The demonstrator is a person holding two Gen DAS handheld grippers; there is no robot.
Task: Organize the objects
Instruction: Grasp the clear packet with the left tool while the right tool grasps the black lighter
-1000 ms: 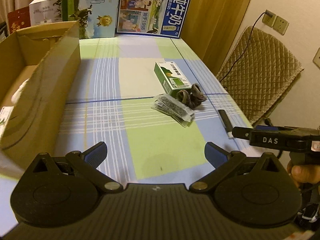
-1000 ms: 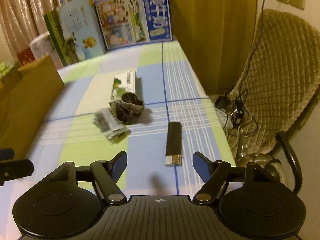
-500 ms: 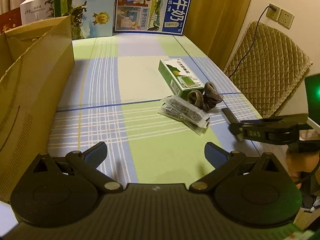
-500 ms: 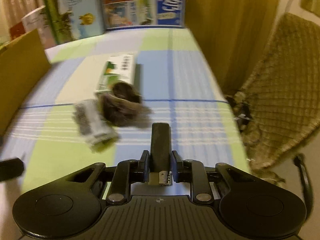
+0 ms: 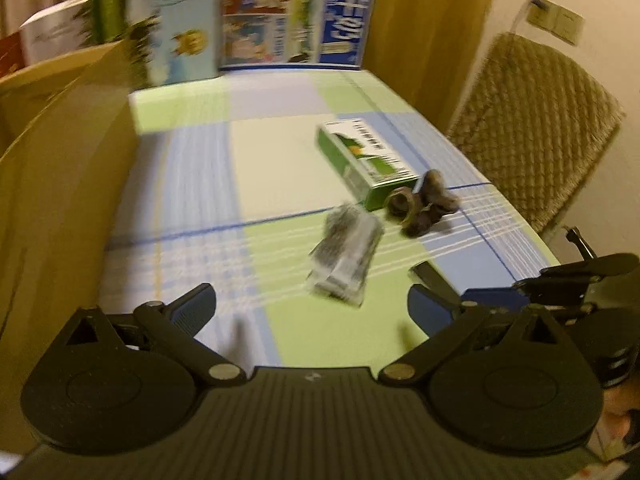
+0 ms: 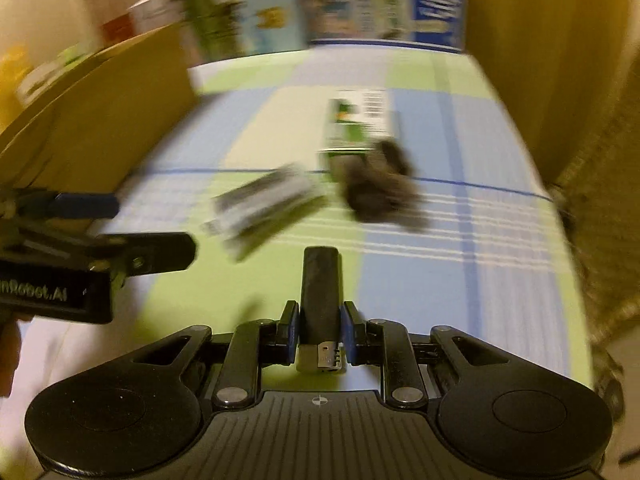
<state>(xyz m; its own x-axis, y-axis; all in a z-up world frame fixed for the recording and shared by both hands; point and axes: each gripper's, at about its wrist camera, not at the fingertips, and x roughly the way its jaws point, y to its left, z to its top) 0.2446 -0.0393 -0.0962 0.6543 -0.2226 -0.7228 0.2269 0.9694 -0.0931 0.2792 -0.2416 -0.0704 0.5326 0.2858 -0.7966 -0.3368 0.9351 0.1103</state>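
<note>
The right hand-held gripper (image 6: 320, 330) is squeezed tight on a black lighter (image 6: 321, 292), with one blue pad on each side of it. The lighter points straight ahead to 12 o'clock, and its silver metal end sits at the near side, between the fingers. It looks lifted a little off the counter (image 6: 500, 280), but the picture is too blurry to be sure. The left hand-held gripper (image 5: 311, 306) is spread wide and holds nothing; its blue fingertips (image 5: 196, 308) hang over the checked blue, green and white cloth on the counter. In the right camera, the left hand-held gripper shows at 9 o'clock, just beside the lighter. A bit farther out, at 11 o'clock from the lighter, a clear bag of small dark things (image 6: 264, 204) lies flat on the cloth. Just past it, at 1 o'clock, a fuzzy dark brown clump (image 6: 380, 184) rests against the near end of a green and white box (image 6: 358, 120) that lies on its side. A big brown cardboard box (image 5: 60, 184) stands along the left edge of the counter, from 9 to 11 o'clock. At the far end, at 12 o'clock, tall colorful cartons (image 5: 296, 16) stand upright against the wall. A chair with a tan quilted cover (image 5: 536, 128) sits off the right side of the counter at 2 o'clock.
</note>
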